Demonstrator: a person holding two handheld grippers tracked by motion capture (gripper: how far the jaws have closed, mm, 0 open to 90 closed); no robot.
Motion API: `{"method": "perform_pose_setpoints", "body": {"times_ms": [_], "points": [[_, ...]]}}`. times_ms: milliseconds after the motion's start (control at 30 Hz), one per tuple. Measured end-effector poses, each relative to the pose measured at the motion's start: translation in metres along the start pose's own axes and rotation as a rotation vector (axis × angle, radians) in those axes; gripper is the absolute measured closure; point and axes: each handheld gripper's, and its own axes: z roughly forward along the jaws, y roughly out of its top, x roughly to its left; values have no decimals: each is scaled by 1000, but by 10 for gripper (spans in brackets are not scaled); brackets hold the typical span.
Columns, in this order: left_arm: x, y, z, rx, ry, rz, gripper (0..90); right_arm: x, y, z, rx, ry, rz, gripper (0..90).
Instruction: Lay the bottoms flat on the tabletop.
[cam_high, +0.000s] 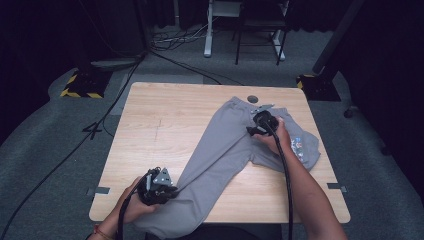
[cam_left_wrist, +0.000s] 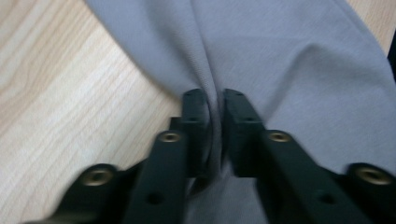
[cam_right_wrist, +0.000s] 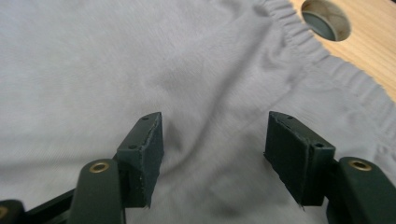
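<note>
Two grippers work grey sweatpants (cam_high: 235, 145) spread across the wooden table (cam_high: 165, 130). Left gripper (cam_left_wrist: 214, 105), near the table's front edge, pinches a ridge of leg fabric. Right gripper (cam_right_wrist: 212, 140) hovers spread apart near the elastic, gathered waistband (cam_right_wrist: 327, 60). Soft, smooth knit could slip from that thin pinch if pulled.

A light wooden bench (cam_high: 165, 125) with rounded corners stands on grey carpet floor (cam_high: 45, 150). A pair of grey trousers (cam_high: 225, 150) lies straight on it, spread aslant from the far right toward the near edge, where one leg end hangs over. The other leg is folded back at the right; it bears what may be a small print, too blurred to tell. Beside the waistband a round hole (cam_high: 252, 99) is cut in the top.
</note>
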Motion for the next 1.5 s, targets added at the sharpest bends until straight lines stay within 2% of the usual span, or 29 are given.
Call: {"method": "perform_pose_setpoints", "body": {"times_ms": [33, 100, 167, 233, 300, 400, 433, 500, 567, 633, 667, 733, 800, 867, 900, 933, 1067, 1167, 1300, 1367, 1500], "points": [[0, 4, -1, -10, 8, -1, 650, -2, -2, -7, -17, 4, 6, 378], [3, 13, -1, -39, 48, 0, 521, -9, -9, -23, -48, 7, 9, 373], [8, 27, 1, -64, 55, -11, 437, -19, -20, -40, -70, 7, 24, 373], [14, 43, 7, -83, 65, -8, 344, -31, -34, -55, -78, -16, 39, 367], [20, 62, 17, -93, 68, 5, 306, -44, -50, -68, -74, -41, 56, 368], [31, 94, 37, -121, 55, 22, 283, -66, -75, -82, -51, -48, 128, 376], [35, 105, 45, -125, 41, 25, 278, -73, -82, -84, -34, -38, 155, 374], [43, 127, 63, -123, 16, 25, 274, -82, -96, -86, 4, -43, 171, 377], [48, 147, 81, -111, 1, 39, 276, -87, -105, -83, 38, -8, 198, 377], [52, 163, 99, -99, -3, 59, 277, -88, -109, -78, 49, 6, 209, 378], [53, 170, 108, -93, 4, 57, 278, -89, -110, -74, 50, 17, 217, 379], [56, 181, 124, -102, -26, 34, 284, -90, -111, -68, 38, 42, 247, 389], [56, 188, 138, -74, 26, 51, 285, -87, -109, -59, 59, 34, 223, 379], [62, 191, 149, -64, 20, 12, 299, -83, -105, -53, 48, 11, 197, 380], [64, 191, 153, -49, 34, 2, 302, -82, -101, -51, 49, 9, 198, 376], [68, 190, 156, -64, 26, -17, 301, -81, -98, -48, 49, 9, 202, 374], [79, 186, 153, -74, 50, -44, 314, -75, -83, -35, 35, 16, 177, 372], [93, 176, 147, -82, 71, -67, 316, -68, -68, -25, 34, 28, 168, 372], [118, 158, 135, -108, 111, -110, 328, -56, -44, -8, 31, 54, 144, 377], [132, 148, 128, -124, 148, -155, 349, -48, -30, 1, 43, 54, 138, 377], [154, 124, 108, -123, 197, -216, 379, -25, -3, 17, 44, 43, 108, 380]]}}
